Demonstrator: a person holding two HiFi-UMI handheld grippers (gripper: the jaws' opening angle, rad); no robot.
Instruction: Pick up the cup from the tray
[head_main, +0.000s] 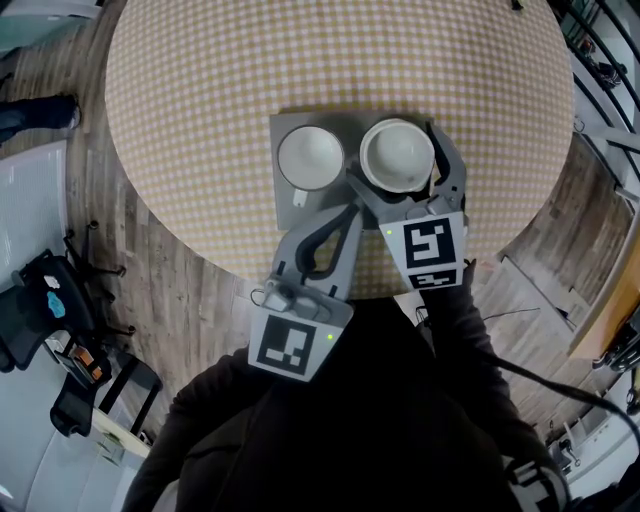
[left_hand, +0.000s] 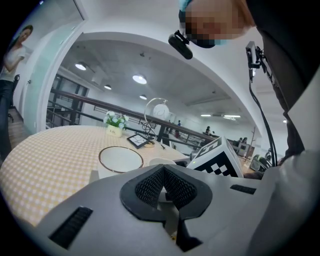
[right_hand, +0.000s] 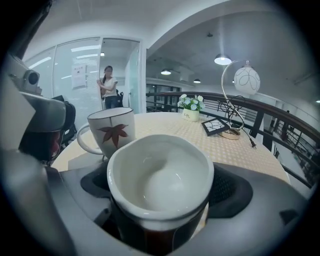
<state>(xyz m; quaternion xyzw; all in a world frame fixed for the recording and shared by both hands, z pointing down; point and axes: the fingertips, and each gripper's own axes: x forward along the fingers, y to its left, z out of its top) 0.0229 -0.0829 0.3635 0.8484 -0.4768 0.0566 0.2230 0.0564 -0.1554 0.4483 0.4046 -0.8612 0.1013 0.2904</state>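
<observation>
A grey tray (head_main: 285, 205) lies near the front edge of the round table and carries two cups. The left one (head_main: 310, 157) is white with a red leaf (right_hand: 111, 131). The right cup (head_main: 397, 155), white inside and dark outside, stands between the wide jaws of my right gripper (head_main: 393, 153). In the right gripper view this cup (right_hand: 160, 185) fills the space between the pads, with a thin gap at its right side. My left gripper (head_main: 350, 208) is shut and empty, with its tip at the tray's front edge between the cups (left_hand: 162, 170).
The table has a beige checked cloth (head_main: 200, 80). At its far side stand a small flower pot (right_hand: 191, 107), a picture frame (right_hand: 216, 126) and a curved lamp (right_hand: 240, 85). A person (right_hand: 107, 87) stands by the glass doors. Bags lie on the floor at left (head_main: 50, 330).
</observation>
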